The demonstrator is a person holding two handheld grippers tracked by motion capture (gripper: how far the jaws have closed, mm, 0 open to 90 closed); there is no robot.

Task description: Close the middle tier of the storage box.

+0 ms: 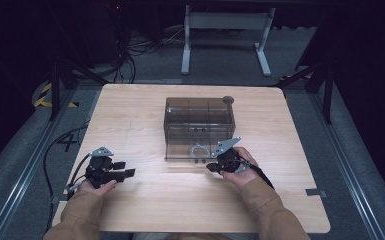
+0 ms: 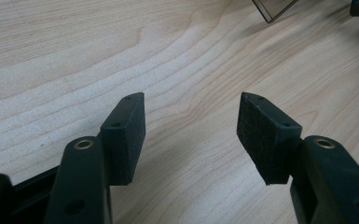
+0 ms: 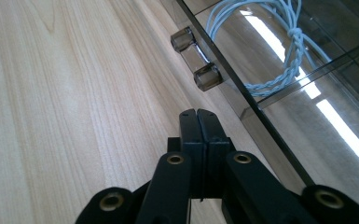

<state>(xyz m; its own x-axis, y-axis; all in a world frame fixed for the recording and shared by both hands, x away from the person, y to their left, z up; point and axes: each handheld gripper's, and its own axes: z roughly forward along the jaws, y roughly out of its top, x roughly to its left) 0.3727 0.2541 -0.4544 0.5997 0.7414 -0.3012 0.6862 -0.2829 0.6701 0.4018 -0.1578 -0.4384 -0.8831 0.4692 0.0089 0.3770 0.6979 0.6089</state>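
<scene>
Hovering shut right gripper [image 3: 199, 113] near box handle [image 3: 196, 58]; left gripper [image 2: 191, 128] open.

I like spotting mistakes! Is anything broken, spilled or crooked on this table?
Nothing stands out. The smoky clear box sits square on the table, with a neatly coiled pale cable inside. The left gripper is open, the right gripper shut near the box's handle.

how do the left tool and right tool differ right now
The left tool has its jaws wide apart; the right tool has them pressed together on nothing. The left tool rests over bare table; the right tool sits by the clear box, aimed near its handle. Both are black and hand-held.
</scene>
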